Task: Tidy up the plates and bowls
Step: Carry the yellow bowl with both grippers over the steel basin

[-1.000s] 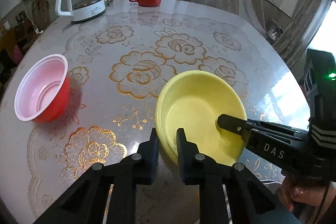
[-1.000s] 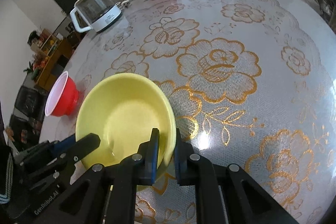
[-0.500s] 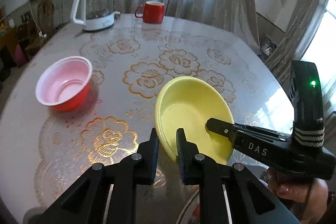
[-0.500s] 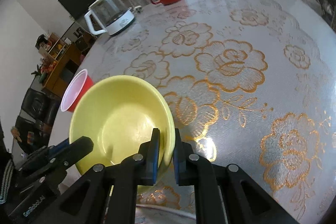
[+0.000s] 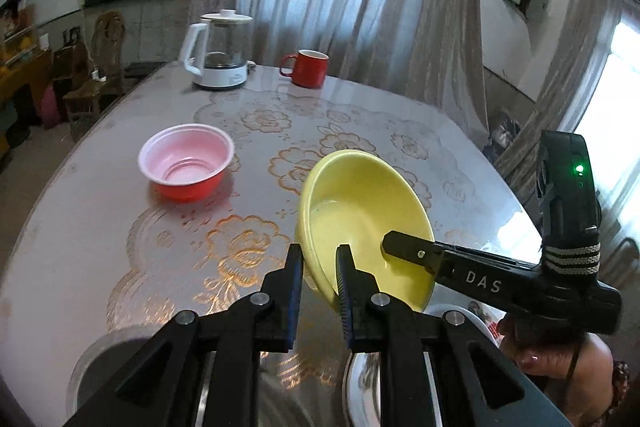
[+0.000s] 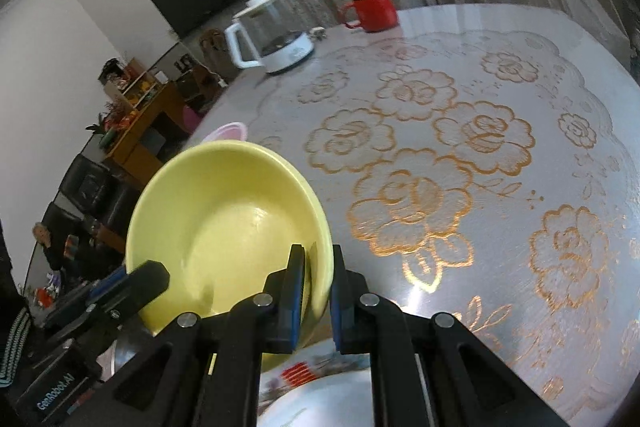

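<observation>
Yellow and glossy, the bowl [image 5: 360,223] hangs tilted in the air above the near edge of the surface [image 5: 100,227], carried between both tools. The left claw [image 5: 319,275] pinches the near-left part of its rim, one finger inside and one outside the wall, and the right claw [image 6: 316,275] pinches the rim on the opposite side in the same way. The red bowl with a pale pink inside [image 5: 186,163] sits well apart on the left part of the surface, while a white kettle [image 5: 218,57] and a red mug [image 5: 307,68] stand at the far side. Directly under the lifted bowl, at the bottom of both views, lies a white plate with a printed pattern [image 6: 316,391], and a grey round dish [image 5: 92,367] shows at the near left, though too little of either is visible to say more. The step in hand looks like the carry: the bowl is up and seems headed for the white plate below. The next move probably calls for levelling the bowl, lowering it with both hands at an even pace so neither grip twists the rim, centring it over the plate, and only then spreading the fingers. A glazed rim may slip if one side lets go early.
</observation>
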`<action>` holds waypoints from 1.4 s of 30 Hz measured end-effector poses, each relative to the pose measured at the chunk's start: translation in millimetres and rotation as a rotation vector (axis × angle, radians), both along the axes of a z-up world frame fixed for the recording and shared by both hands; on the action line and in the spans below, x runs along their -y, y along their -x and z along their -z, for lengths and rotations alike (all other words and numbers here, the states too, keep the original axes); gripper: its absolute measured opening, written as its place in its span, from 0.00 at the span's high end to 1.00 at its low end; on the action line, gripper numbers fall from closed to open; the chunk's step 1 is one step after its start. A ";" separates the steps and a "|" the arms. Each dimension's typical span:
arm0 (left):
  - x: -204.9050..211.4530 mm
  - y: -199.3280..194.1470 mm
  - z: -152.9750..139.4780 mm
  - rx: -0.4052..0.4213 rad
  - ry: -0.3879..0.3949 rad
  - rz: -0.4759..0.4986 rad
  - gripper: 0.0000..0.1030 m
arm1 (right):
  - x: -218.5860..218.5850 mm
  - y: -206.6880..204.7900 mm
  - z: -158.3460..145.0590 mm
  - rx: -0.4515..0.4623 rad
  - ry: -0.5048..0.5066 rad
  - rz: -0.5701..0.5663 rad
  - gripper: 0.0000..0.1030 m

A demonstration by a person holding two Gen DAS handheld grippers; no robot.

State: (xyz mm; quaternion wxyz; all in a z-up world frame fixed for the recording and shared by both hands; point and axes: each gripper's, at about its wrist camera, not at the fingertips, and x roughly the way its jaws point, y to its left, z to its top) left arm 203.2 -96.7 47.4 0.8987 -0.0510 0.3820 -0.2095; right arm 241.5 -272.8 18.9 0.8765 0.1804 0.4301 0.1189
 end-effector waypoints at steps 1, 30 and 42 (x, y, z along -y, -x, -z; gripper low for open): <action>-3.6 3.3 0.1 -0.002 0.008 -0.007 0.84 | -2.9 3.0 -2.2 0.005 0.001 -0.006 0.90; -77.8 93.1 -10.0 0.031 0.063 -0.065 0.84 | -70.2 90.1 -33.1 0.100 -0.045 -0.083 0.90; -105.7 104.3 0.8 0.021 0.073 -0.083 0.84 | -95.0 105.8 -21.1 0.080 -0.077 -0.098 0.90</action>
